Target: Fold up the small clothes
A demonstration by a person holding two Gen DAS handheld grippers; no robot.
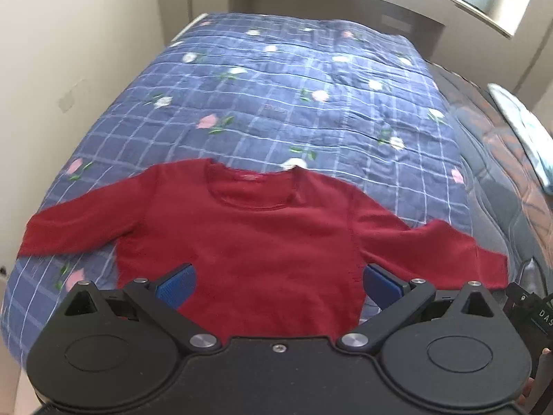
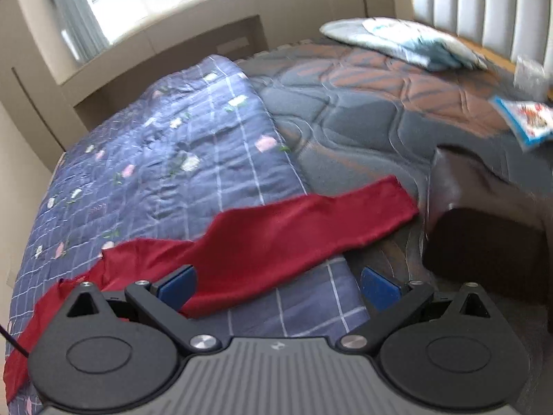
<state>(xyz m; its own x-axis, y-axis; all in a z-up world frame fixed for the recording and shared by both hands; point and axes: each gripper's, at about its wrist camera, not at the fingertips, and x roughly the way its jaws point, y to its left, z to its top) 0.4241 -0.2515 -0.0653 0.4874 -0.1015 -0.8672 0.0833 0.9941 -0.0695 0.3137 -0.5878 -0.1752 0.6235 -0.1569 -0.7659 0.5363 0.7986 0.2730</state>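
A small red long-sleeved sweater lies flat, front up, on a blue checked floral quilt, both sleeves spread out sideways. My left gripper hovers open over the sweater's lower body, blue pads wide apart with nothing between them. In the right wrist view the sweater's right sleeve stretches toward the quilt's edge, its cuff resting on the grey mattress. My right gripper is open just above the near part of that sleeve, holding nothing.
The quilt covers part of a grey and brown quilted mattress. A pale pillow lies near the padded headboard, a printed packet at the right, and a dark brown box-like thing sits beside the sleeve's cuff. Walls flank the bed.
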